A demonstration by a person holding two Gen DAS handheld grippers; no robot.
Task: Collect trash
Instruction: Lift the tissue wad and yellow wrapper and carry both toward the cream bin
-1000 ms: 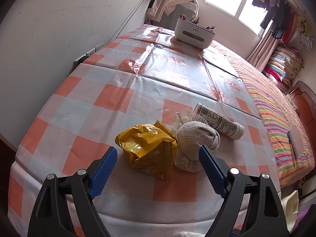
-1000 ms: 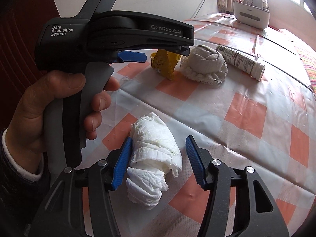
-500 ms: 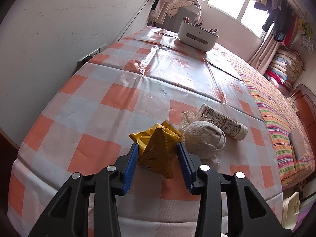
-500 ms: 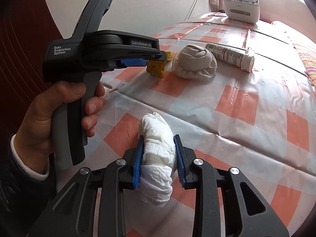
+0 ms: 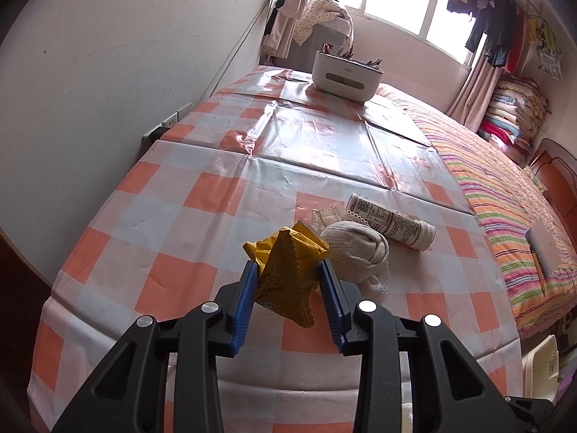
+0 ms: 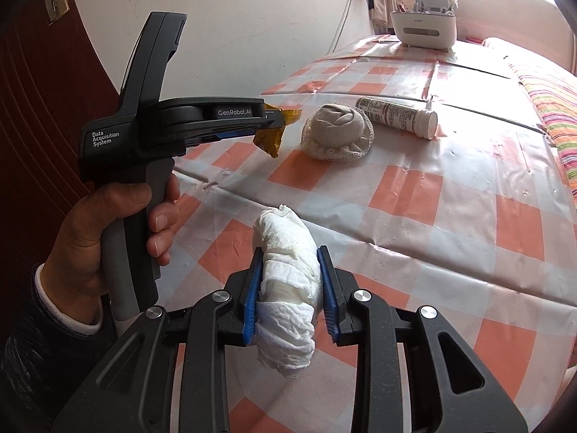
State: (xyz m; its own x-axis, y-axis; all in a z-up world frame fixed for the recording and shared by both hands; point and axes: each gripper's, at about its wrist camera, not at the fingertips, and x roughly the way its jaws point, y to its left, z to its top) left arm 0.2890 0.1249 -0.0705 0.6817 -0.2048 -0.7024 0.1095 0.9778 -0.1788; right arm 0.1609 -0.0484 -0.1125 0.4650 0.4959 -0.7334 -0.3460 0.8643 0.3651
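Both grippers lifted; sock ball [image 5: 357, 256], bottle [image 5: 391, 222] beside wrapper [image 5: 285, 270]

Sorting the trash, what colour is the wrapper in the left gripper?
Yellow wrapper, clearest in the left wrist view.

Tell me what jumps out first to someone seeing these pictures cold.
The crumpled yellow foil snack wrapper pinched in the left gripper, lifted above the orange-and-white checked tablecloth. Next, the wadded white tissue bundle clamped in the right gripper near the table's front edge. Behind them lie a balled beige lace-trimmed sock and a white labelled tube on its side.
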